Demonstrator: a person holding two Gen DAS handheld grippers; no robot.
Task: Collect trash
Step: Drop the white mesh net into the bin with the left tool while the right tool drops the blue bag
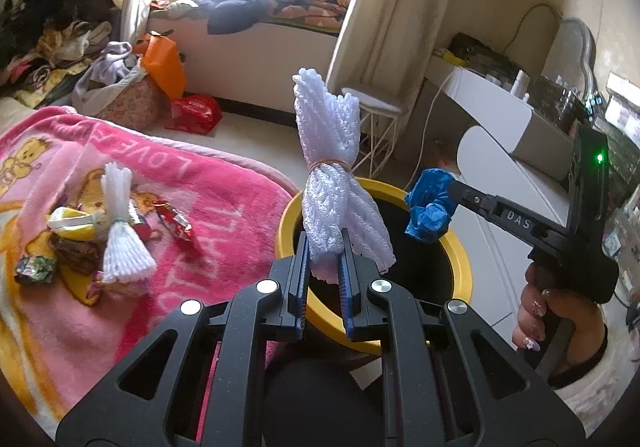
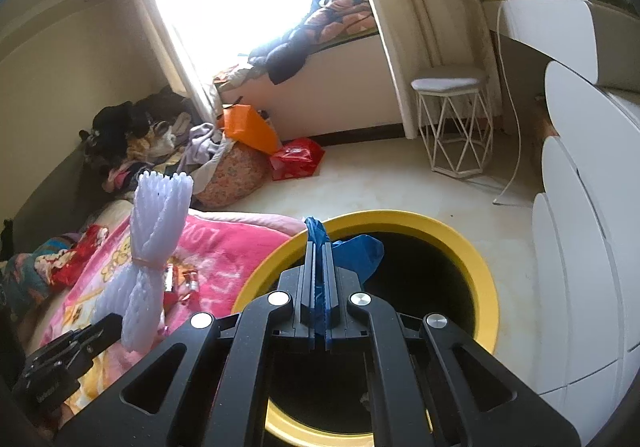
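Observation:
My left gripper (image 1: pixel 325 247) is shut on a white foam net bundle (image 1: pixel 332 167) tied with a rubber band, held upright over the yellow-rimmed bin (image 1: pixel 460 259). It also shows in the right wrist view (image 2: pixel 154 247). My right gripper (image 2: pixel 319 247) is shut on crumpled blue plastic (image 2: pixel 360 253) above the bin's rim (image 2: pixel 486 271); the blue plastic shows in the left wrist view (image 1: pixel 430 207) too. On the pink blanket (image 1: pixel 160 175) lie a second foam net bundle (image 1: pixel 122 231), a yellow-white wrapper (image 1: pixel 72 225) and a red wrapper (image 1: pixel 176 225).
A white wire stool (image 2: pixel 454 123) stands on the floor beyond the bin. A white curved cabinet (image 2: pixel 580 207) is close on the right. Orange (image 2: pixel 248 127) and red (image 2: pixel 296 159) bags and piled clothes (image 2: pixel 132 135) sit by the window.

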